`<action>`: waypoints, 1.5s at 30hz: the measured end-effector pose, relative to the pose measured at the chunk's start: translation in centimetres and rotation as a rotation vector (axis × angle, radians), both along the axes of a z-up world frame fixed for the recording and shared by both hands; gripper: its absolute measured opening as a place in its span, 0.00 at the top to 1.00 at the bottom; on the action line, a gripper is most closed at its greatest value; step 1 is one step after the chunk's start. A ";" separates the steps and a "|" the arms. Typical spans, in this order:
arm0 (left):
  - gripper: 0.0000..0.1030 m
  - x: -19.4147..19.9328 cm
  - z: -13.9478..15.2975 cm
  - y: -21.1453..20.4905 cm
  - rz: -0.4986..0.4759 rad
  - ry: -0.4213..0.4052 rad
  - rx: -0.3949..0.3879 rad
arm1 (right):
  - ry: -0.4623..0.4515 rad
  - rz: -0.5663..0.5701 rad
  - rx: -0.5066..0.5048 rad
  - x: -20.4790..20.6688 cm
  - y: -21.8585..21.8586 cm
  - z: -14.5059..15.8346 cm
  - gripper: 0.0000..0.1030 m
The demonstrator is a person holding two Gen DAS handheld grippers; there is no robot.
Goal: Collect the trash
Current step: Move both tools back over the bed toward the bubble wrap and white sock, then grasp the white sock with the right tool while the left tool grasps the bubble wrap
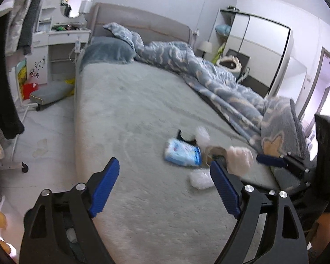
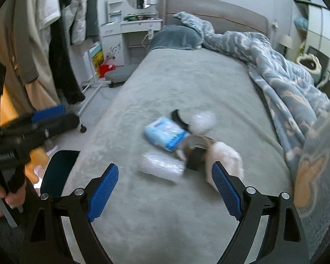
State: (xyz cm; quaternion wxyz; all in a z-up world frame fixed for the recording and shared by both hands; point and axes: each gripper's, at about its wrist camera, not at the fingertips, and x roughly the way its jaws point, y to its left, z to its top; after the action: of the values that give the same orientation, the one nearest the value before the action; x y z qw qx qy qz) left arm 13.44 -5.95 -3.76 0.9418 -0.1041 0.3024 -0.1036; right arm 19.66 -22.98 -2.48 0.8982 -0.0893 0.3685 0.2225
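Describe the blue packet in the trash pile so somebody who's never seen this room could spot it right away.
Start at the grey bed, with its blue patterned duvet bunched along the far side. Near the foot lies a small cluster of litter. The blue packet is its flat, light-blue-and-white printed piece, unlike the clear plastic wrapper and pale crumpled wads beside it.

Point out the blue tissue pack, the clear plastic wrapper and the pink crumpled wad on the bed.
Tissue pack (image 2: 165, 133): right wrist view, middle of its printed top face.
Plastic wrapper (image 2: 161, 169): right wrist view, middle of the crinkled film.
Pink wad (image 1: 241, 159): left wrist view, centre of the crumpled lump.
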 end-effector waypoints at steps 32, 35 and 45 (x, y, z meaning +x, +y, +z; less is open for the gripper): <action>0.12 5.5 -6.8 -9.8 -0.074 0.225 0.022 | 0.121 -0.004 0.038 6.3 -5.9 -4.3 0.47; 0.12 5.7 -7.1 -10.2 -0.062 0.224 0.043 | 0.133 0.006 0.024 6.3 -5.7 -4.8 0.52; 0.12 6.4 -7.3 -10.3 -0.029 0.210 0.018 | 0.100 0.008 0.041 5.4 -6.3 -3.4 0.68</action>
State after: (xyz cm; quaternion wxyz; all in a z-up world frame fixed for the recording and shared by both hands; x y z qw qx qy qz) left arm 19.86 -16.27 -11.04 0.9042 -0.1013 0.4019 -0.1031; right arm 25.02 -29.33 -5.89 0.8794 -0.0612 0.4081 0.2375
